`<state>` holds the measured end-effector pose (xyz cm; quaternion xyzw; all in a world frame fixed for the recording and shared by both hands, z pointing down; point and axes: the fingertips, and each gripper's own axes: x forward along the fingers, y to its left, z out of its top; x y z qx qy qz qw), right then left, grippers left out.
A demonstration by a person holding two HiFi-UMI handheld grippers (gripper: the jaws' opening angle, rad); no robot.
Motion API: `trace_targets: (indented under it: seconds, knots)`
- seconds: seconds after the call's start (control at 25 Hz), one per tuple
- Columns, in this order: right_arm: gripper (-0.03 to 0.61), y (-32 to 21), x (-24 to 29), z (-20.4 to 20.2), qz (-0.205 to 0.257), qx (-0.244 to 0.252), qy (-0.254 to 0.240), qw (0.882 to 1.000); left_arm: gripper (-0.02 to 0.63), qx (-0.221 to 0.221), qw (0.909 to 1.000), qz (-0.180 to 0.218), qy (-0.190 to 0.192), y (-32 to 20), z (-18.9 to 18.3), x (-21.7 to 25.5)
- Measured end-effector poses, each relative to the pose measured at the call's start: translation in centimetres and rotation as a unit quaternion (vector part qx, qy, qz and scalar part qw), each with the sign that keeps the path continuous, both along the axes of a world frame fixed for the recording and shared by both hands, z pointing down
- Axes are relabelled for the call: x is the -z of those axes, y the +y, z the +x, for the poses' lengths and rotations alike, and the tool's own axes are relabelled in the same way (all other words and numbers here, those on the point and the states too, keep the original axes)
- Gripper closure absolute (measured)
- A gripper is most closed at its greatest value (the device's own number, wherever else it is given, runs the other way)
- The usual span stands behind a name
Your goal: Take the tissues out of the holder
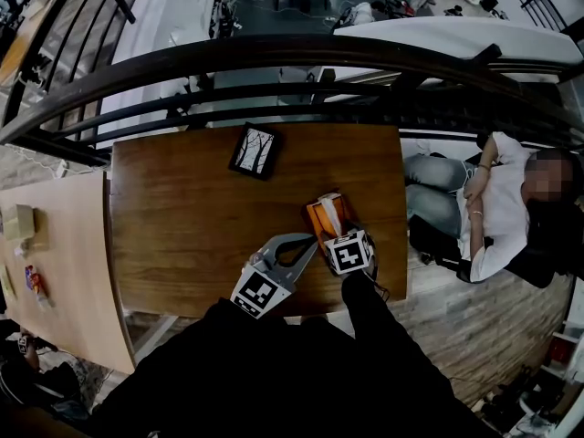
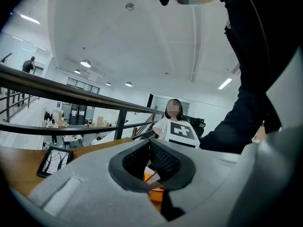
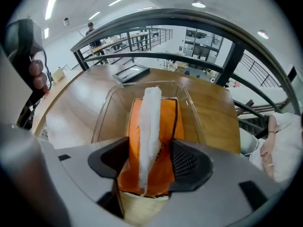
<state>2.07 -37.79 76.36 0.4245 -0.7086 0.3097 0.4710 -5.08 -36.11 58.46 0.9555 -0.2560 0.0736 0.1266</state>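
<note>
A clear plastic holder [image 3: 105, 110] stands on the brown wooden table [image 1: 182, 226] near its right front. In it sits an orange tissue pack [image 3: 168, 122] with a white tissue [image 3: 151, 117] sticking up from its top. My right gripper [image 3: 149, 162] points steeply down over the pack. Its jaws stand wide, one pad on each side of the pack, with the tissue between them. In the head view the right gripper [image 1: 339, 235] covers the near end of the orange pack [image 1: 321, 215]. My left gripper [image 1: 313, 238] lies just left of the holder, its fingertips together and holding nothing.
A small black picture frame [image 1: 254, 151] lies at the table's far middle. A dark metal railing [image 1: 274, 57] runs behind the table. A person [image 1: 493, 208] sits to the right of the table. A lighter table [image 1: 55, 263] with small items adjoins on the left.
</note>
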Motion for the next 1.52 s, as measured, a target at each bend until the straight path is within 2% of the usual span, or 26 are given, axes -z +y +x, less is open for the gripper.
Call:
trace_targets:
  seconds: [0.16, 0.32, 0.84, 1.28, 1.52]
  knots:
    - [0.381, 0.1, 0.2, -0.2, 0.004, 0.006, -0.003, 1.0, 0.606, 0.001, 1.0, -0.002, 0.001, 0.0, 0.0, -0.3]
    - [0.417, 0.3, 0.4, -0.4, 0.007, 0.008, -0.003, 1.0, 0.606, 0.004, 1.0, -0.004, 0.003, 0.0, -0.4, -0.7]
    - [0.433, 0.7, 2.5, -0.7, 0.017, 0.015, -0.014, 1.0, 0.604, 0.012, 0.9999, 0.005, 0.005, 0.7, -0.7, 0.4]
    - [0.433, 0.9, 5.0, 0.0, 0.043, 0.027, -0.005, 0.999, 0.606, 0.016, 0.9997, 0.015, 0.009, 1.8, -0.3, 1.3]
    - [0.433, 1.8, 6.1, 0.5, 0.041, 0.037, 0.004, 0.998, 0.606, 0.017, 0.9996, 0.021, 0.012, 2.9, 0.0, 1.9]
